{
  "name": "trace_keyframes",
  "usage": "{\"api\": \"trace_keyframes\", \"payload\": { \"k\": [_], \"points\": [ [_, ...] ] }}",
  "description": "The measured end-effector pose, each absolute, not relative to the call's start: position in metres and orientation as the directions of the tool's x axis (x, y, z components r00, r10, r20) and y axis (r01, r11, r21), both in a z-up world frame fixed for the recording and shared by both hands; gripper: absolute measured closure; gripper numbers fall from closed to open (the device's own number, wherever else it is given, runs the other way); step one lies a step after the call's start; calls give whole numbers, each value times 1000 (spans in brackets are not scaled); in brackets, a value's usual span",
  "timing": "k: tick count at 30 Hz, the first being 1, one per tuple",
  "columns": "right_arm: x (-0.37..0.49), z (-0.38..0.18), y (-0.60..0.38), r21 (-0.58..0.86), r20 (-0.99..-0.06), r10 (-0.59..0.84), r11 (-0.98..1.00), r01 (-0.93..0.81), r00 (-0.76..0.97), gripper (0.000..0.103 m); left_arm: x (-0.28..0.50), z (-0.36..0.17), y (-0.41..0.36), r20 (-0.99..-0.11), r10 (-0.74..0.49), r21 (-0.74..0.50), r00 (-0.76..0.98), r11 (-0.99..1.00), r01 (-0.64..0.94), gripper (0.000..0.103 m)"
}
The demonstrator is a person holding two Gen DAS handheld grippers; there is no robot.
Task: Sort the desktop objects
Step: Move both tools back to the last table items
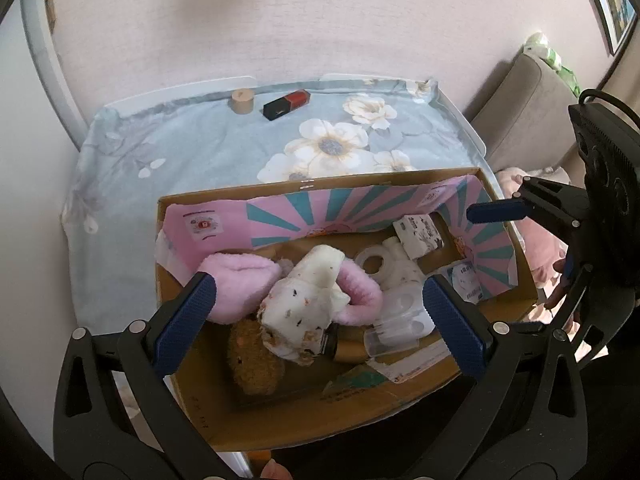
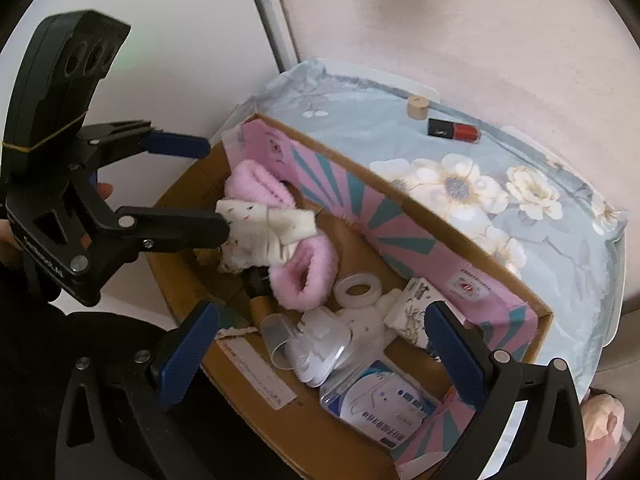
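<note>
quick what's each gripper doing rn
left gripper: open, holding nothing, over the cardboard box.
right gripper: open, holding nothing, over the same box.

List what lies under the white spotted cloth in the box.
Under the white spotted cloth: a brown plush toy, a dark-capped bottle and pink fluffy slippers. Anything deeper is hidden.

tablecloth (image 1: pixel 208 148): pale blue-grey, cream flowers. cardboard box (image 1: pixel 304 408): brown outside, liner (image 1: pixel 340 212) pink with teal sunburst stripes. fuzzy cuffs (image 2: pixel 304 280): pink. sock (image 1: pixel 304 300): cream, small dark and orange specks. plush toy (image 1: pixel 252 360): brown. lipstick box (image 2: pixel 454 130): black and red. gripper pads (image 1: pixel 184 320): dark blue.
</note>
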State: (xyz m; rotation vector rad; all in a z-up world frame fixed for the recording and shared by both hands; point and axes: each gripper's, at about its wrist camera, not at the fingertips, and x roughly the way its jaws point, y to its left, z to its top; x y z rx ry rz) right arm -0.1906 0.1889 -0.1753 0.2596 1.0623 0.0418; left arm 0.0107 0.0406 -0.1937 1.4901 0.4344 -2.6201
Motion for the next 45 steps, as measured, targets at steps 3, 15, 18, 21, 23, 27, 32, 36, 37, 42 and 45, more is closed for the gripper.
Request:
{"api": "trace_keyframes", "payload": {
  "k": [3,15,18,21,23,27,32,36,37,42,45],
  "points": [
    [-189,-173,183,231,-859,148,966,113,490,1,7,-196,39,-853,57,-205,-518,-951,233,0],
    [-176,-126,141,151,-838,58,980,128,542,1,-6,-152,-15,-829,4,-169,-560,-955,243,0],
    [-167,-118,127,183,-823,79,974,131,562,0,-15,-138,-32,-817,-24,-145,-577,-959,245,0],
    [-151,-121,116,180,-829,66,972,153,556,0,-30,-131,-50,-812,-31,-144,-583,-957,252,0],
    [-137,-122,108,159,-830,42,974,163,556,1,-42,-129,-61,-806,-26,-151,-591,-957,249,0],
    [-107,-122,84,182,-820,42,964,191,571,1,-74,-130,-81,-814,-6,-161,-581,-958,236,0],
    [-55,-151,56,125,-826,-37,961,246,563,1,-125,-156,-102,-838,-4,-124,-545,-973,197,0],
    [-7,-201,39,109,-867,-42,956,272,496,1,-165,-195,-128,-870,-6,-117,-493,-969,217,0],
    [1,-210,35,118,-874,-35,952,281,485,1,-174,-205,-136,-872,20,-146,-489,-964,221,0],
    [33,-259,25,123,-910,-19,941,314,414,1,-204,-244,-155,-884,93,-219,-458,-948,230,0],
    [38,-271,25,105,-911,-35,943,314,410,1,-213,-258,-156,-890,100,-221,-446,-948,229,1]
  ]
}}
